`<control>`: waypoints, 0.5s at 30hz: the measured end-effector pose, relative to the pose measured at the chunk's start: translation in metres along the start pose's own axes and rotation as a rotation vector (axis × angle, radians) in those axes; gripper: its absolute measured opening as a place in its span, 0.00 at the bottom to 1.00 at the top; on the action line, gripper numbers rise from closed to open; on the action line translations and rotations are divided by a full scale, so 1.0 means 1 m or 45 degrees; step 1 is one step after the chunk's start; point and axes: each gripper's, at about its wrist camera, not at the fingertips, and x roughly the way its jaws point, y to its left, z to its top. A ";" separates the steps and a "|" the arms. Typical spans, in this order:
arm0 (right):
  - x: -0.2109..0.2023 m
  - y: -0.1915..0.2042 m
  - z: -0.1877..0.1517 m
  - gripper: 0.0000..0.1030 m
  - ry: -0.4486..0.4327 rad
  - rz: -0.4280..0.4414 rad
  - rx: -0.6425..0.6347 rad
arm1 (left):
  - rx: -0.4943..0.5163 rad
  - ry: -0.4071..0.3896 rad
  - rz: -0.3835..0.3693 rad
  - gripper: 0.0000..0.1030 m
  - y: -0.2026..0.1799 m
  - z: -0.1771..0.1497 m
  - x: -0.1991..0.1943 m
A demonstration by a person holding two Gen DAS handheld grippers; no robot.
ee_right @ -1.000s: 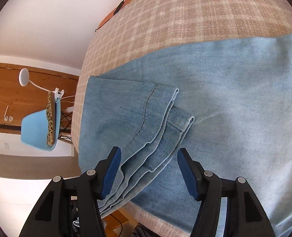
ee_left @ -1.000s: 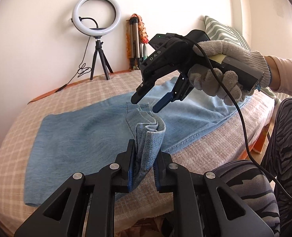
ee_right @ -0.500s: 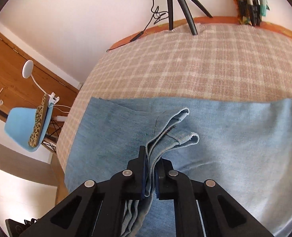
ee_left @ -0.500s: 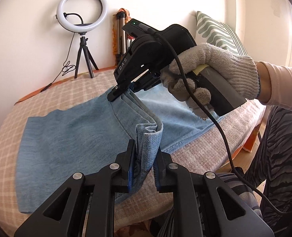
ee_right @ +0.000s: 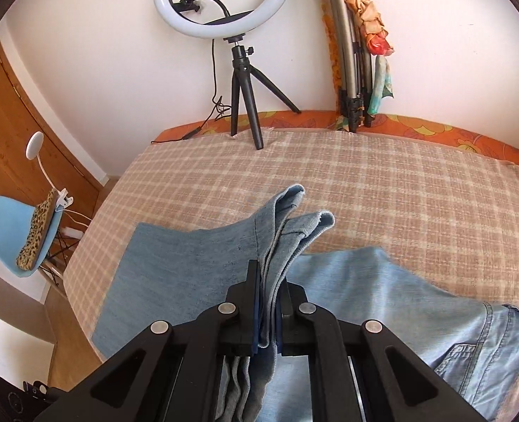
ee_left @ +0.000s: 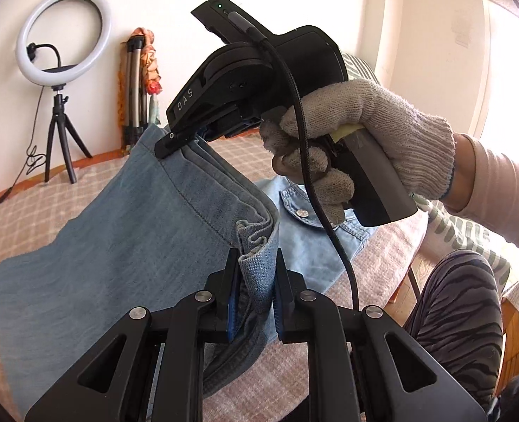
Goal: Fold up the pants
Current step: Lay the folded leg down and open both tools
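the pants (ee_right: 196, 281) lie across the bed (ee_right: 382, 190), their hem end raised off it between two grippers. the left gripper (ee_left: 254, 281) pinches one corner nearer the bed's edge; the right gripper (ee_right: 268, 302) pinches the other corner, further in. behind the bed, against the wall, a ring light on a tripod (ee_right: 240, 81) stands left of a folded tripod (ee_right: 351, 70). a chair (ee_right: 17, 232) sits off the bed's left side.

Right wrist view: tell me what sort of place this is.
Probably a bedroom at home, used for filming: a bed under a checked cover, a ring light on a small tripod against the wall, and a wooden door at the left.
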 end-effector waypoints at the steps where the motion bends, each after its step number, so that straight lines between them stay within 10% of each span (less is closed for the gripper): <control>1: -0.002 -0.010 -0.001 0.04 -0.001 -0.008 0.012 | 0.006 0.009 -0.010 0.14 -0.004 0.005 0.006; 15: -0.059 -0.123 -0.017 0.04 -0.054 -0.128 0.123 | 0.115 0.090 -0.141 0.14 -0.081 0.046 0.070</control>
